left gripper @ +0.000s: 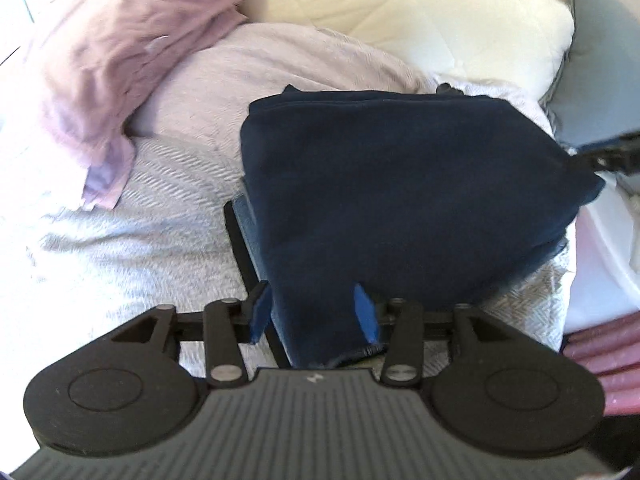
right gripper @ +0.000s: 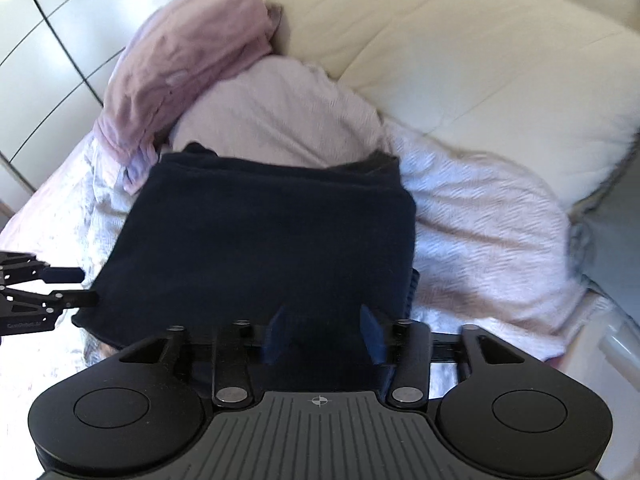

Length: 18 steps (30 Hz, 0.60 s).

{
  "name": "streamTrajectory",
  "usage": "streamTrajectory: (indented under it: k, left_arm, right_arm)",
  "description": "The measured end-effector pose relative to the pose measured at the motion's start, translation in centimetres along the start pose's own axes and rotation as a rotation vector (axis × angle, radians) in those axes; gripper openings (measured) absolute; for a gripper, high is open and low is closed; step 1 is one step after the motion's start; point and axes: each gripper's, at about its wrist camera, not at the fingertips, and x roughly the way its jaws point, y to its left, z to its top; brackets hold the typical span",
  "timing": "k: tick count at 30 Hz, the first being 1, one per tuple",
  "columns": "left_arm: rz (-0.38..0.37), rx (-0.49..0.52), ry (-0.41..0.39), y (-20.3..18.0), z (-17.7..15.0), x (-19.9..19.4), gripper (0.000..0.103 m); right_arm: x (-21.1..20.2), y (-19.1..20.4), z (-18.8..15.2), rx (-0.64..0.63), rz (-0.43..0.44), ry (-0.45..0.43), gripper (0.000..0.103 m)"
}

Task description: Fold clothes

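Both tongs — left tongs [left gripper: 314, 312], right tongs [right gripper: 326, 334] — parted over folded navy garment [left gripper: 400, 184] (unclamped), pink cloth [left gripper: 120, 60] behind

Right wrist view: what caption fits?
Open fingers over a folded navy garment on a bed, pink cloth behind.

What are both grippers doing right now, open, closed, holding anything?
Left gripper: open, folded navy blue fleece garment lying between its jaws, not pinched.
Right gripper: open over the same garment, holding nothing.

garment [left gripper: 400, 184] navy | pillowcase [left gripper: 120, 56] perhaps mauve | bedspread [left gripper: 152, 216] white herringbone
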Motion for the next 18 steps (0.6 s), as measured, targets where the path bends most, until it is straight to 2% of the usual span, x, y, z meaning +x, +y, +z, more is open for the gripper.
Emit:
streamTrajectory:
  k: [1, 2, 3, 5, 7, 10, 11, 12, 14, 18]
  left_arm:
    - [0.000, -0.010, -0.014, -0.1, -0.9, -0.7, 0.045]
    - [0.001, -0.019, -0.027, -0.2, -1.9, -1.3, 0.048]
    - [0.000, -0.029, -0.041, -0.3, -2.8, -2.0, 0.051]
    - [-0.014, -0.059, -0.071, -0.3, -5.1, -3.7, 0.065]
    - [-0.024, -0.062, -0.077, -0.3, -7.2, -5.8, 0.069]
    - [-0.023, -0.063, -0.070, -0.5, -9.9, -9.0, 0.088]
    - [-0.020, -0.059, -0.068, -0.6, -10.6, -10.0, 0.090]
    - [-0.023, -0.059, -0.067, -0.7, -11.2, -11.0, 0.091]
    - [-0.034, -0.066, -0.069, -0.9, -12.2, -12.6, 0.098]
    - [-0.033, -0.049, -0.111, -2.2, -13.0, -15.4, 0.099]
  right_arm:
    - [-1.1, 0.3, -1.0, 0.007, -0.015, -0.024, 0.071]
    - [-2.2, 0.8, -2.1, 0.014, -0.035, -0.046, 0.073]
    - [-3.3, 1.2, -3.4, 0.021, -0.057, -0.064, 0.073]
    - [-5.4, 2.4, -6.6, 0.045, -0.101, -0.084, 0.074]
    - [-7.4, 4.2, -10.0, 0.084, -0.137, -0.101, 0.075]
    - [-9.7, 7.6, -14.6, 0.115, -0.172, -0.088, 0.075]
    - [-10.5, 8.8, -15.7, 0.119, -0.175, -0.083, 0.075]
    - [-11.2, 10.0, -16.4, 0.117, -0.176, -0.082, 0.076]
    - [-12.6, 12.2, -17.4, 0.104, -0.180, -0.089, 0.076]
    - [-14.9, 15.0, -17.5, 0.097, -0.192, -0.133, 0.081]
